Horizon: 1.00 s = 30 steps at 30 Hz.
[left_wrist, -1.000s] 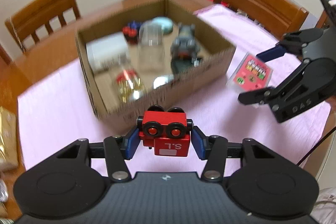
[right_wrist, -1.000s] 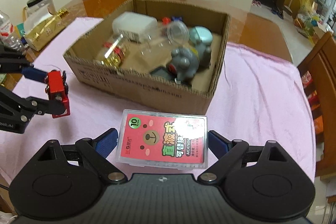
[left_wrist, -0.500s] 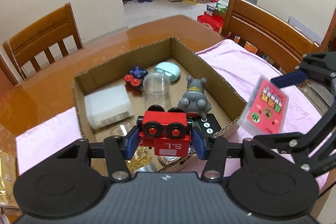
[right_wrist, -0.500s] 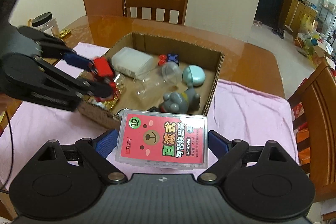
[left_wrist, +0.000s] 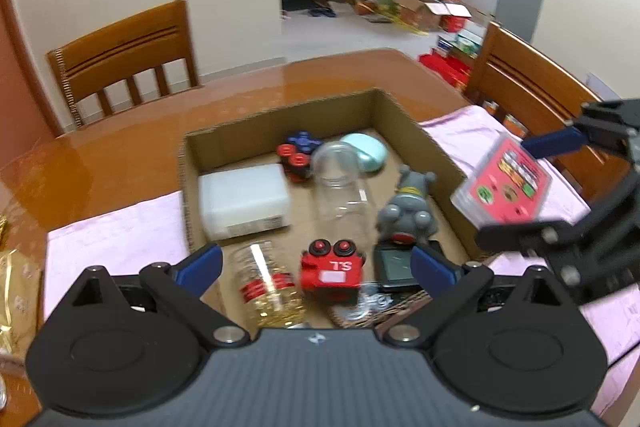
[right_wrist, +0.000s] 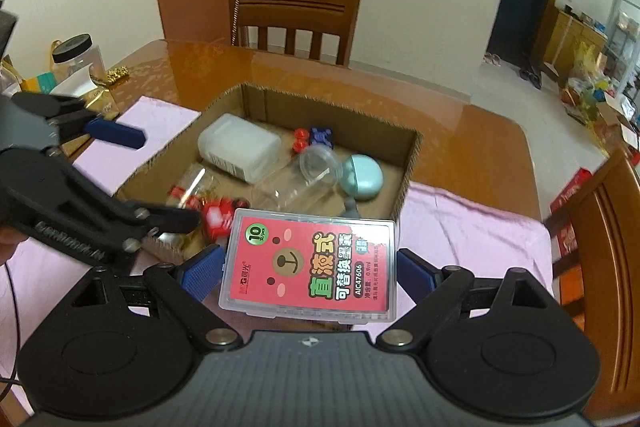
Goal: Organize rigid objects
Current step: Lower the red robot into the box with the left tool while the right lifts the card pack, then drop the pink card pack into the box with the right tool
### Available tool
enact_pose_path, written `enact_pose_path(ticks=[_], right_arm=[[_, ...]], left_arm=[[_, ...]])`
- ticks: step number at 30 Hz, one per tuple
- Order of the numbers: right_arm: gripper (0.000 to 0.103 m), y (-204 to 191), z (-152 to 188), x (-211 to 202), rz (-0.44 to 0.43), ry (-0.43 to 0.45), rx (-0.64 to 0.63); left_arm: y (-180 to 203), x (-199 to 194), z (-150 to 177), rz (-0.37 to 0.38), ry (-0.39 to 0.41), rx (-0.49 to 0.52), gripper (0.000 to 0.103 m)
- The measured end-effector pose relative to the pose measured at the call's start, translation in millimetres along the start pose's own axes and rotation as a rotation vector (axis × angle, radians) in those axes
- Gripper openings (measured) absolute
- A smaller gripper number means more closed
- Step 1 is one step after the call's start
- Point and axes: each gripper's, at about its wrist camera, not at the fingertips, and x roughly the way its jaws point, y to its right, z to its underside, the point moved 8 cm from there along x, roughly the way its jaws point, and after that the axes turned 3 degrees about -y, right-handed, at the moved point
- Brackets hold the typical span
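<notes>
An open cardboard box (left_wrist: 280,117) stands on a pink cloth (left_wrist: 116,227). My left gripper (left_wrist: 316,263) hangs over the box's near side, its jaws opening wide. The red toy car (left_wrist: 331,273) sits blurred below and between them, touched by neither pad; in the right wrist view the car (right_wrist: 218,215) shows beside the left gripper (right_wrist: 144,177). My right gripper (right_wrist: 310,269) is shut on a pink refill case (right_wrist: 312,263), held flat above the box's near right corner. That case (left_wrist: 504,187) also appears at the right of the left wrist view.
Inside the box lie a white plastic container (left_wrist: 244,205), a clear jar (left_wrist: 340,187), a grey figure (left_wrist: 408,207), a teal case (left_wrist: 366,151), a red-and-blue toy (left_wrist: 298,155) and a gold-filled jar (left_wrist: 268,283). Wooden chairs (right_wrist: 296,15) ring the table; a black-lidded jar (right_wrist: 74,57) stands far left.
The left jaws have spread wide and let go of the red toy car, which now sits lower inside the box. Both grippers have moved over the box; the right still holds the case.
</notes>
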Motion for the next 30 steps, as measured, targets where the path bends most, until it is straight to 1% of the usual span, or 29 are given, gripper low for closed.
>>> enact_pose_path(ticks=[3,7,9,14,20,22,24,30], right_arm=[[0.094,-2,-19,12,-0.007,0.013,-0.024],[0.094,0,-48,36,-0.009,0.018,-0.042],[0.094,2,-61,51,-0.002,0.004,-0.047],[0.094,11,-83,86,0.022,-0.032,-0.027],[0.095,29,-97,120,0.034,-0.101,0.060],[0.103,34,-98,122,0.034,-0.102,0.087],[0.103,36,-98,117,0.046,-0.086,0.093],[0.103,39,-94,98,0.055,-0.098,0.119]], left_arm=[[-11,-8,3,-0.051,0.020,-0.019,0.100],[-25,-23,5,-0.116,0.072,-0.030,0.100],[-33,-31,8,-0.142,0.091,-0.050,0.101],[-47,-45,17,-0.156,0.114,-0.103,0.102],[-53,-51,22,-0.172,0.131,-0.122,0.102],[-54,-52,22,-0.185,0.138,-0.124,0.102],[-56,-53,21,-0.186,0.140,-0.131,0.102],[-60,-53,15,-0.164,0.126,-0.195,0.102]])
